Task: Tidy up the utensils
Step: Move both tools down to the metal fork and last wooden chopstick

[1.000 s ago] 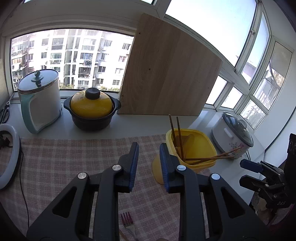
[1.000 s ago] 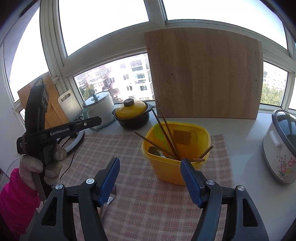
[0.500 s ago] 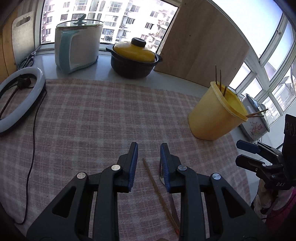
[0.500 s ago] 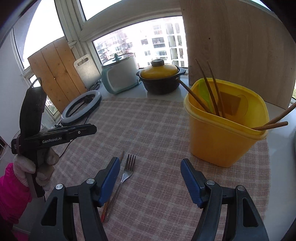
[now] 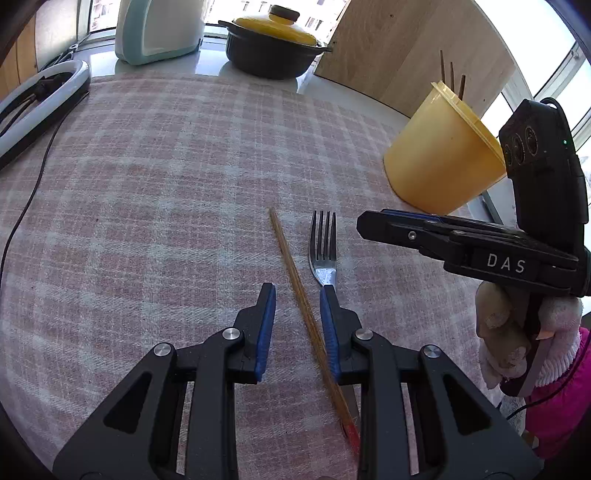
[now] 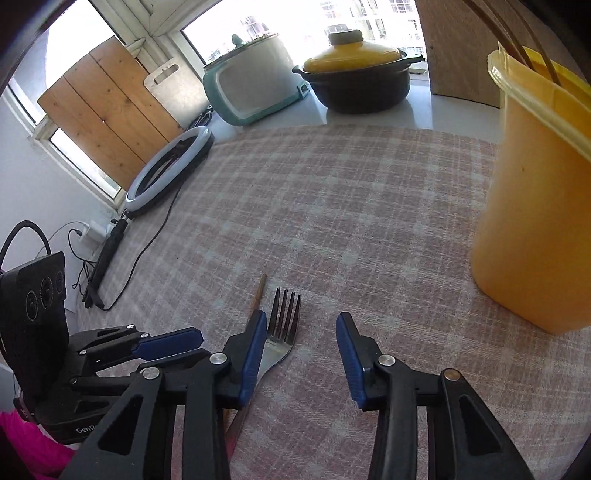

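A wooden chopstick (image 5: 295,280) with a red end lies on the checked cloth (image 5: 166,184), beside a metal fork (image 5: 324,243). My left gripper (image 5: 297,295) is open, low over the cloth, its jaws either side of the chopstick. My right gripper (image 6: 301,325) is open just above the fork (image 6: 282,321), whose handle lies under the left finger. The chopstick tip (image 6: 260,286) shows beside it. A yellow tub (image 5: 439,162) holding several chopsticks stands at the right; it also shows in the right wrist view (image 6: 535,192).
A dark pot with a yellow lid (image 5: 273,40), a teal and white cooker (image 5: 159,29) and a wooden board (image 5: 413,44) stand along the window sill. A ring light (image 5: 33,107) with its cable lies at the left edge.
Both grippers have dropped from high above the table down to the cloth. The left now straddles the chopstick and the right hovers over the fork.
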The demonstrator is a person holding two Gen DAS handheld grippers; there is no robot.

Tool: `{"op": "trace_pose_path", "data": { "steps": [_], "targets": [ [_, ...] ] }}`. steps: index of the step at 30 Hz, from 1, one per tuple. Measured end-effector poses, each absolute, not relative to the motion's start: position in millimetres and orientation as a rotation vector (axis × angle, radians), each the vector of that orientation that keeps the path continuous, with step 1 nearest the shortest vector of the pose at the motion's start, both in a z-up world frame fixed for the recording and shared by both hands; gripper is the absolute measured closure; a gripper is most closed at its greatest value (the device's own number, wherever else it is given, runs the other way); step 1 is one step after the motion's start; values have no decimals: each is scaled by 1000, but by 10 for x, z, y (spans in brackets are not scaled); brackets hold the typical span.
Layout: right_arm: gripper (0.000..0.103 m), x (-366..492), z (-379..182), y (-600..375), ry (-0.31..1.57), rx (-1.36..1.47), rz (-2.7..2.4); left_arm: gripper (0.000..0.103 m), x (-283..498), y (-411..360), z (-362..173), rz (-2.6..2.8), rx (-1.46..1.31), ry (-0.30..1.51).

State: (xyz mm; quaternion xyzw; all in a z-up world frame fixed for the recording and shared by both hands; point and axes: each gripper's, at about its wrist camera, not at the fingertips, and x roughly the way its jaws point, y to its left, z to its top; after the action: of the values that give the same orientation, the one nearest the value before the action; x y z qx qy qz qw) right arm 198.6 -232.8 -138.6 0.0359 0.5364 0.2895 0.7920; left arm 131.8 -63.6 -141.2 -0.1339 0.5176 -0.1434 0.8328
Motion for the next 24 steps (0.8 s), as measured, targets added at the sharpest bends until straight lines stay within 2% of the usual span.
{"op": "trace_pose_path", "data": {
  "steps": [3,24],
  "targets": [
    [66,2050,-1476,-2282,1181,100,632,79,1318,-710,-1458,-281,-247,1095],
    [67,2126,-1647,-2165,1200,107,628,79,1365,-839,-1608,-220,-118,1112]
  ]
}}
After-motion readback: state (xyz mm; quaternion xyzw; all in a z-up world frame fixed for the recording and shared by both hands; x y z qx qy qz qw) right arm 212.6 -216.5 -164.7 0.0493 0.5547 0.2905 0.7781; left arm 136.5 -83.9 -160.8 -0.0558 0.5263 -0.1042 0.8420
